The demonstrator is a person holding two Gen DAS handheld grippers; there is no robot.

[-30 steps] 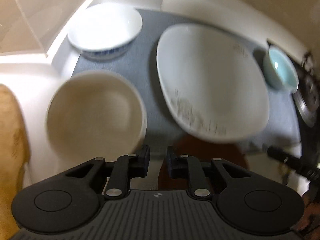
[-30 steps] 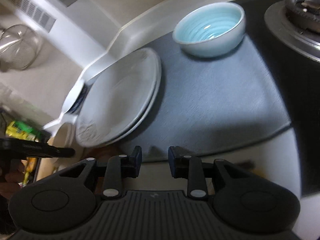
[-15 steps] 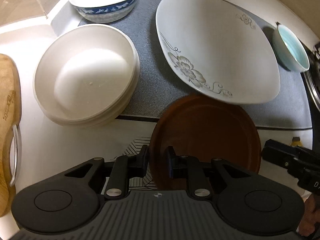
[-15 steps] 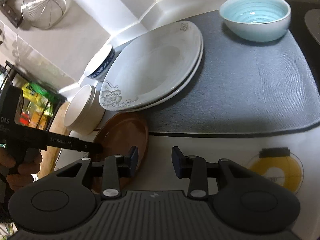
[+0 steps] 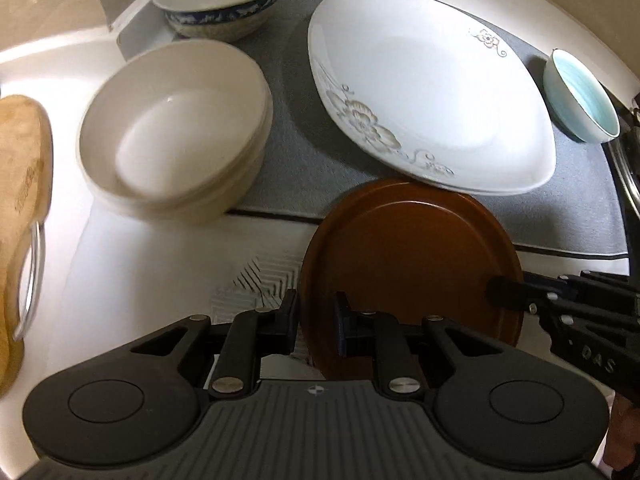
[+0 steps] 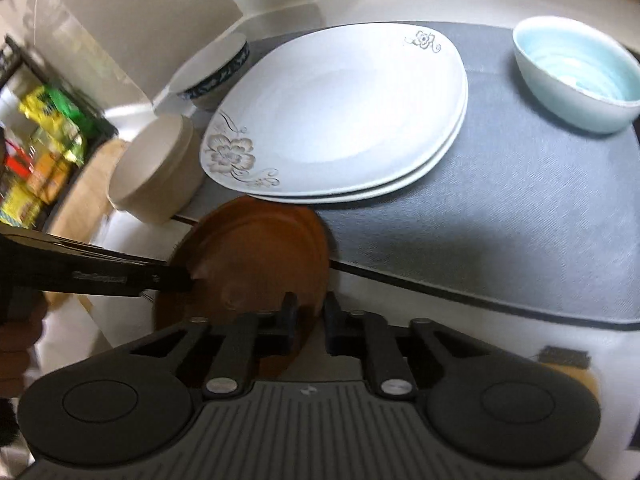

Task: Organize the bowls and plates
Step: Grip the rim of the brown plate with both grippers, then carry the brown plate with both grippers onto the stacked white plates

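A brown round plate [image 5: 412, 256] lies half on the white counter, half on the grey mat [image 5: 296, 148]. My left gripper [image 5: 316, 322] is open with its fingers astride the plate's near left rim. My right gripper [image 6: 307, 322] is open, its fingers astride the plate's right edge [image 6: 256, 256]. Two stacked white flowered plates [image 5: 428, 88] lie on the mat behind it, also in the right wrist view [image 6: 340, 112]. Stacked cream bowls [image 5: 172, 128] stand at left, a blue-patterned bowl [image 5: 220, 0] at the back, a light-blue bowl [image 5: 582, 96] at right.
A wooden cutting board [image 5: 20, 200] with a metal ring lies at the far left. A stove burner edge [image 5: 628, 172] sits at far right. A shelf with colourful packets [image 6: 44, 136] stands left of the counter. The wall corner rises behind the bowls.
Both grippers have come in closer to the brown plate. The right gripper has moved from beside the plate to straddling its edge. The dishes have not moved.
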